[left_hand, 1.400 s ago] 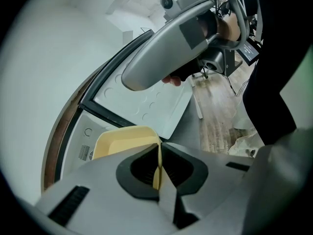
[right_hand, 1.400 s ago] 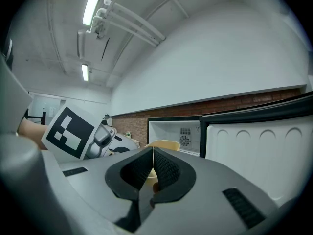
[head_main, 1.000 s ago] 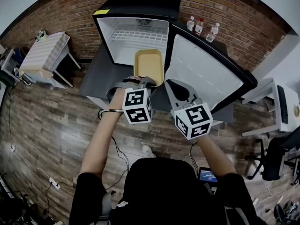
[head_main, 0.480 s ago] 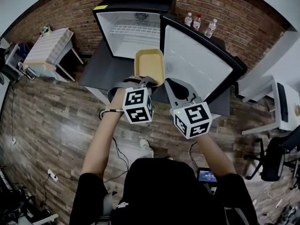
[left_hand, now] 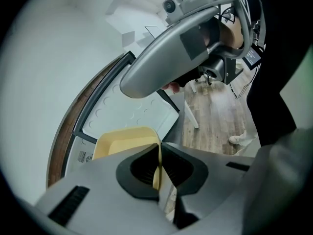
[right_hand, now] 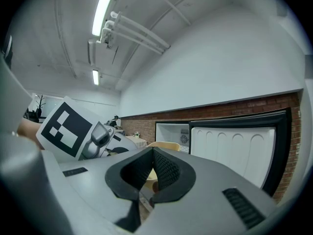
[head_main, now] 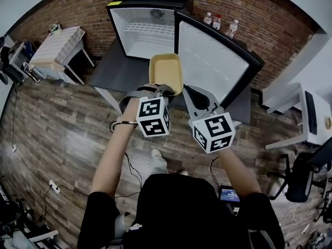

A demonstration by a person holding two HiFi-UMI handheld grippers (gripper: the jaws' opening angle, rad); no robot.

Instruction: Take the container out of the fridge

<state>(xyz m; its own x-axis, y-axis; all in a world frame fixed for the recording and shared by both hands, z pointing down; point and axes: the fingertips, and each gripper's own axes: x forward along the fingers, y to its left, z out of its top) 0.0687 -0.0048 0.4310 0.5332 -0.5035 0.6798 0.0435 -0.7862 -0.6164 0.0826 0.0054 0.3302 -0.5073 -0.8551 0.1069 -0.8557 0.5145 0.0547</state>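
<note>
1. Nearest me, my left gripper (head_main: 162, 91) is clamped on the near rim of a shallow, pale-yellow plastic container (head_main: 166, 72). The left gripper view shows the thin wall pinched edge-on between the pads.
2. Just beside it, my right gripper (head_main: 193, 95) has its jaws pressed together with nothing between them.
3. The container hangs in the air over the front edge of the dark grey bench (head_main: 116, 74), open side up and outside the fridge. Since only one rim is held, I judge that it should travel slowly and level so it does not swing or twist in the pads.
4. Farther off, a small black fridge with a white interior (head_main: 148, 32) stands at the bench's far edge. Its white-lined door (head_main: 212, 61) is swung open, and the container should pass clear of it.
5. Three clear plastic bottles (head_main: 218, 21) stand near the far right corner.
</note>
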